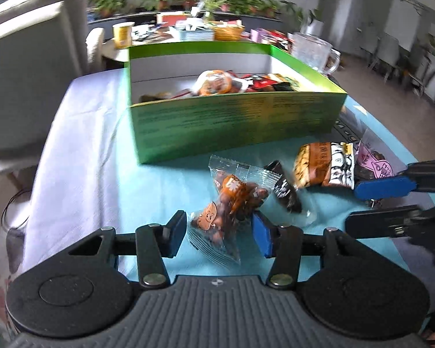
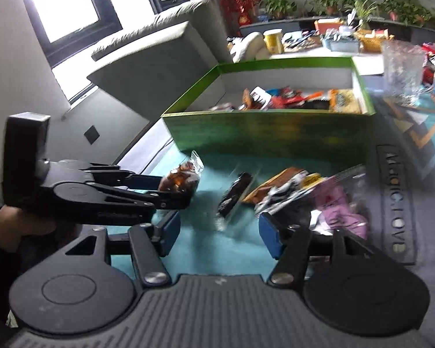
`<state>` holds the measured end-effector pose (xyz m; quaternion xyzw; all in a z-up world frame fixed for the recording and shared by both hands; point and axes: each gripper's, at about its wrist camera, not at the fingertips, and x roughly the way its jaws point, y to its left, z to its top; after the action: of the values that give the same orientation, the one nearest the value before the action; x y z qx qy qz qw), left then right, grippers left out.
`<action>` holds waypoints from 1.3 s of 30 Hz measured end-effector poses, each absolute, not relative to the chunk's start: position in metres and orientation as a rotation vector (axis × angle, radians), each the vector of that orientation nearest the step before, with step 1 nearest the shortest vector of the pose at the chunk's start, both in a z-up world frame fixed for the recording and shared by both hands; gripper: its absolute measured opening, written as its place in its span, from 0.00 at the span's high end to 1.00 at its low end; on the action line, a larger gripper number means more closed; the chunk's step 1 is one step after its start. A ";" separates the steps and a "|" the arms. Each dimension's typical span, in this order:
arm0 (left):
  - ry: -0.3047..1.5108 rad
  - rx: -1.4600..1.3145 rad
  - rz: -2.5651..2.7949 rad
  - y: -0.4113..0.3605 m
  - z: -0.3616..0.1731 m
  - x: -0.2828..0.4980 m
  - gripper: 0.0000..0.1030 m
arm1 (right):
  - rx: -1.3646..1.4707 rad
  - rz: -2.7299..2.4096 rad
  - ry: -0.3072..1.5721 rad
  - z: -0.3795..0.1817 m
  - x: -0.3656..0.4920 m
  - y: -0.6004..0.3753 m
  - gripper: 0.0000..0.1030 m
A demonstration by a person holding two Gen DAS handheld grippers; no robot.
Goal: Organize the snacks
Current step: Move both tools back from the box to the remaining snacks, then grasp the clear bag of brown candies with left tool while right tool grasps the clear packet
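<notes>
Left gripper (image 1: 219,232): standing partly spread and straddling the clear packet (image 1: 232,203), with the right blue pad lying against the wrapper edge and the left pad sitting just beside it. Not visibly squeezing, since the wrapper is showing no crease at the pads.

Right gripper (image 2: 220,235): holding its jaws wide, gripping nothing, hovering over bare teal cloth (image 1: 159,179) with its tips near the loose pile.

Clear packet: lying on the cloth just in front of the green box (image 1: 232,121), tilted, showing brown pieces inside and an orange cartoon print on the lower half. Resting against the black packet (image 1: 285,194) on its right.

Remaining loose snacks: lying close together to the right, outside the box. Running from the black packet through the orange-brown packet (image 1: 313,165) and the black-and-white packet (image 1: 340,165) to the pink packet (image 1: 374,162), the last three overlapping.

Green box: sitting open-topped on the cloth and already holding a layer of mixed wrapped snacks along its far side.

Glass mug (image 1: 313,49): standing behind the box's right corner.
</notes>
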<state>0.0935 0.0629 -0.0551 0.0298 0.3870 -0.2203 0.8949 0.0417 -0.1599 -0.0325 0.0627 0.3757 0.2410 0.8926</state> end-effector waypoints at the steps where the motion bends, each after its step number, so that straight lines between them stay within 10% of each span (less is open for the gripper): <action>1: 0.801 0.052 -0.448 0.067 -0.054 0.090 0.55 | 0.123 0.496 0.790 -0.036 0.044 -0.155 0.44; 3: 0.793 0.037 -0.421 0.076 -0.052 0.082 0.66 | 0.119 0.478 0.822 -0.043 0.050 -0.145 0.44; 14: 0.756 0.101 -0.468 0.080 -0.046 0.073 0.53 | 0.098 0.340 0.846 -0.048 0.071 -0.118 0.43; 24: 0.799 0.097 -0.515 0.077 -0.062 0.084 0.64 | -0.006 0.350 0.801 -0.055 0.076 -0.104 0.44; 25: 0.797 0.069 -0.514 0.081 -0.062 0.082 0.64 | -0.039 0.358 0.793 -0.055 0.075 -0.102 0.63; 39: 0.688 -0.006 -0.473 0.095 -0.023 0.071 0.66 | 0.031 0.473 0.660 -0.013 0.041 -0.126 0.70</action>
<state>0.0711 0.0949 -0.0233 -0.0030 0.3342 -0.2296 0.9141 0.0412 -0.1259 -0.0128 0.0149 0.3209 0.2300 0.9187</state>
